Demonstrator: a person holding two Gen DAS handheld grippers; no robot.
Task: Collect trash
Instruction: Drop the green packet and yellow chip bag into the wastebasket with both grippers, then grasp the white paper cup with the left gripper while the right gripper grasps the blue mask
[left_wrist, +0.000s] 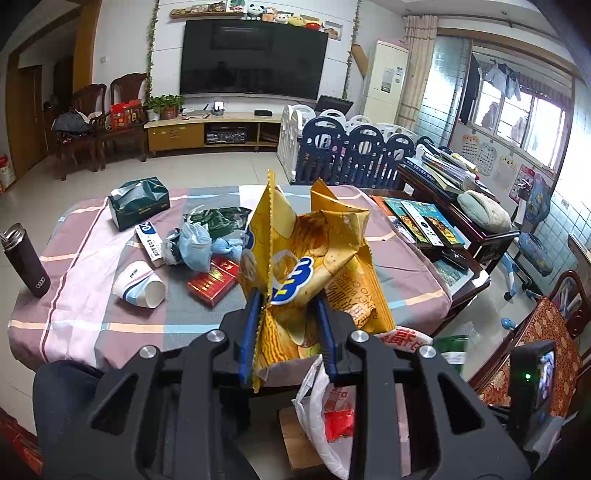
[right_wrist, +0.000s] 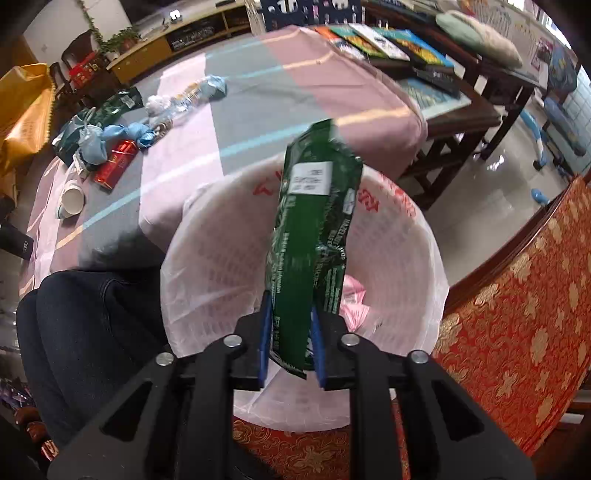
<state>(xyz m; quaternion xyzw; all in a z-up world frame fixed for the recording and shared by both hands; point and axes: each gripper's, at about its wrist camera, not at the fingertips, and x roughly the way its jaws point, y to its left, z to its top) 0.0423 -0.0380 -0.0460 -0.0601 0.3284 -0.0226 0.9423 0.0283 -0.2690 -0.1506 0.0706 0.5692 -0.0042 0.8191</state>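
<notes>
A: What's seen at the back? A big dark TV is mounted top center, with plush toys lined up above it.

B: A dark tumbler is stood at the left edge, and books are laid out right of center.

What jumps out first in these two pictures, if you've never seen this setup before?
A crumpled yellow chip bag fills the middle of the left view, pinched in the left claw above the checked tablecloth. In the right view, the right claw holds a green wrapper upright over a white-lined trash bin. More litter sits on the table behind: a paper cup, a red pack and a blue face mask.
</notes>
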